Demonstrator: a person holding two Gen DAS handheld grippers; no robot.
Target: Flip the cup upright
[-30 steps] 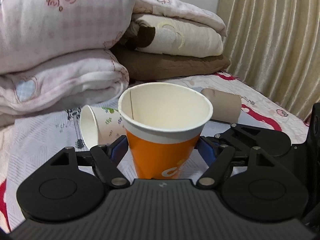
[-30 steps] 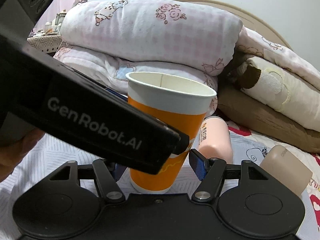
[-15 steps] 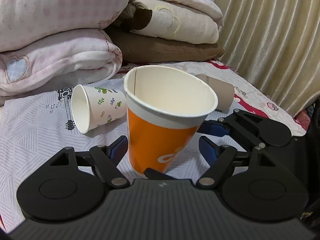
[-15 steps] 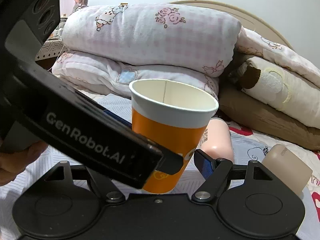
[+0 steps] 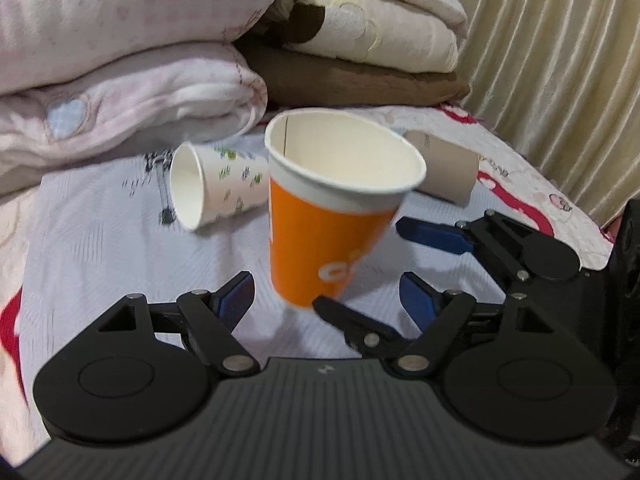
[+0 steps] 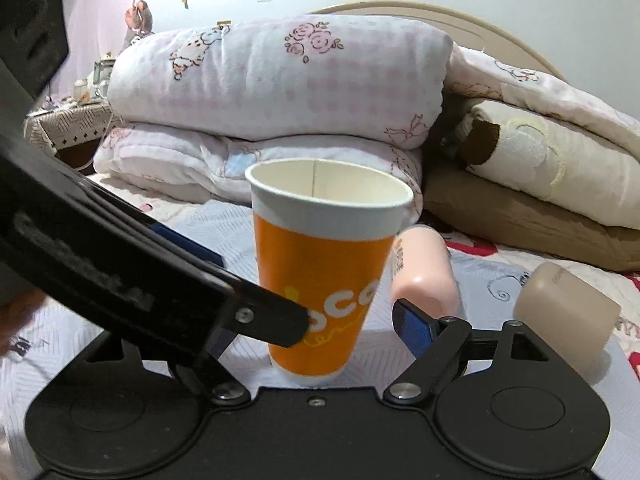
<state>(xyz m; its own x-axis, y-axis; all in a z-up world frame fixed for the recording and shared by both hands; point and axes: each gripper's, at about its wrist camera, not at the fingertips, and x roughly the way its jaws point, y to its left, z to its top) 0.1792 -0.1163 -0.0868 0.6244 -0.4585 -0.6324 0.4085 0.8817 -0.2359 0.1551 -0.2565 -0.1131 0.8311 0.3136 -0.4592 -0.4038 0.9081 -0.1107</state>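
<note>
An orange paper cup (image 5: pixel 320 232) with a white rim stands mouth up on the bedsheet, leaning slightly to the right; it also shows in the right wrist view (image 6: pixel 324 280). My left gripper (image 5: pixel 328 300) is open, its blue pads apart and just short of the cup's base. My right gripper (image 6: pixel 320 320) is open around the cup's lower part, not pressing it; its right pad (image 6: pixel 414 326) is clear of the wall. The right gripper's fingers (image 5: pixel 432 234) show in the left view beside the cup. The left gripper's body (image 6: pixel 120 264) hides the right gripper's left finger.
A white leaf-print cup (image 5: pixel 212 184) lies on its side behind the orange cup. A beige tumbler (image 5: pixel 444 168) lies at the right, and a pink bottle (image 6: pixel 424 276) lies nearby. Folded quilts (image 6: pixel 280 92) are stacked behind. A curtain (image 5: pixel 560 60) hangs at the right.
Both grippers have opened and let go of the orange cup. My left gripper has pulled back from it; the cup now stands free on the sheet.
</note>
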